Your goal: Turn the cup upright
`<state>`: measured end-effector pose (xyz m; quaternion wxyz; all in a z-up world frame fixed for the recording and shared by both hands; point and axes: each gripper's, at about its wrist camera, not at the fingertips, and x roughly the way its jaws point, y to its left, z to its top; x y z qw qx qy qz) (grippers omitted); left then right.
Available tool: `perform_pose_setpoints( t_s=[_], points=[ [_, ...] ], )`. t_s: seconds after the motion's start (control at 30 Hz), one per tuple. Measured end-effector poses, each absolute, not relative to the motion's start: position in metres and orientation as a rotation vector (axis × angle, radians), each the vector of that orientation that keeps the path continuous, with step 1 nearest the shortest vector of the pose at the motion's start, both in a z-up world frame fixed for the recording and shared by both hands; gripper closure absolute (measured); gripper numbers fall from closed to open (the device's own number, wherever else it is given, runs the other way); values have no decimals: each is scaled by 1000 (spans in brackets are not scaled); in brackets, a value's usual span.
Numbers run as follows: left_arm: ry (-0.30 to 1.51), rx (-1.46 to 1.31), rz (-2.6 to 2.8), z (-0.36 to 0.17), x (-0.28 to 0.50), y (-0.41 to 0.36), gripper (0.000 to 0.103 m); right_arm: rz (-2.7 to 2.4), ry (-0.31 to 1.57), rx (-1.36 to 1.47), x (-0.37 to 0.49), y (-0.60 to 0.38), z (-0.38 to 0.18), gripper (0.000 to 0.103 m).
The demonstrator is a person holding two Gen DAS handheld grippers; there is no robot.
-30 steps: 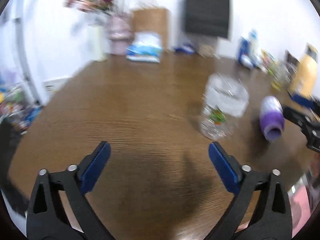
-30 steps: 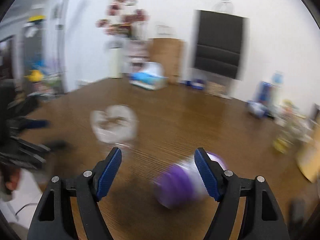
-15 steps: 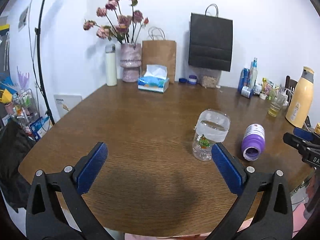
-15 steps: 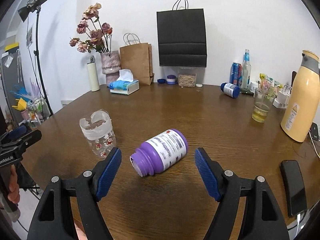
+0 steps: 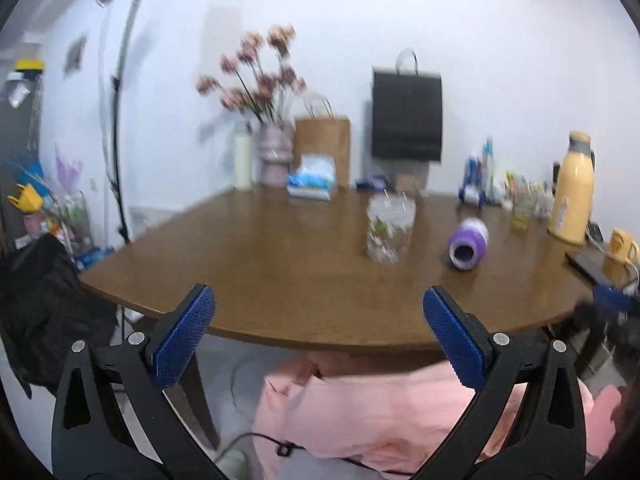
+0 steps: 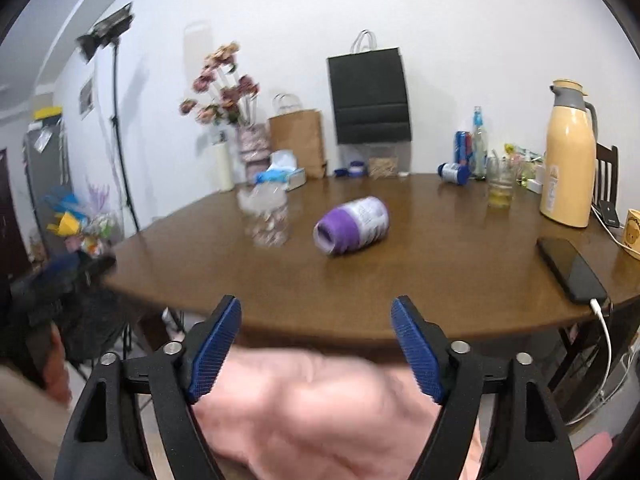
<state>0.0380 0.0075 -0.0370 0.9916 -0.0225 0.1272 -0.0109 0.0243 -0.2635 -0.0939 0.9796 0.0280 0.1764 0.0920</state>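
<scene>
A clear glass cup (image 5: 389, 229) with small printed figures stands on the brown table (image 5: 280, 264); blur hides which end is up. It also shows in the right wrist view (image 6: 267, 217). My left gripper (image 5: 318, 326) is open and empty, held off the table's near edge, well short of the cup. My right gripper (image 6: 316, 346) is open and empty, also back from the near edge. The other gripper shows blurred at the right edge of the left wrist view (image 5: 608, 308).
A purple bottle (image 6: 352, 226) lies on its side right of the cup. A black phone (image 6: 570, 268) on a cable lies at the right edge. A yellow thermos (image 6: 568, 156), a glass of drink (image 6: 499, 186), paper bags, a tissue box (image 6: 280, 174) and a flower vase stand at the back. Pink-clad legs are below.
Both grippers have pulled back and down from over the table to beyond its near edge. The cup and the purple bottle stay where they were.
</scene>
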Motion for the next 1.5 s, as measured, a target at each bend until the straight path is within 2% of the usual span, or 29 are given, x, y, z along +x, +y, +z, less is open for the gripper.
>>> perform_pose_setpoints(
  t_s=[0.23,0.97,1.5],
  points=[
    [171,-5,13,-30,19,5,0,226,339,18,22,-252,-92,15],
    [157,28,-7,-30,13,5,0,226,285,23,17,-259,-86,15],
    [148,28,-11,-27,16,4,0,216,170,37,14,-261,-79,15]
  ],
)
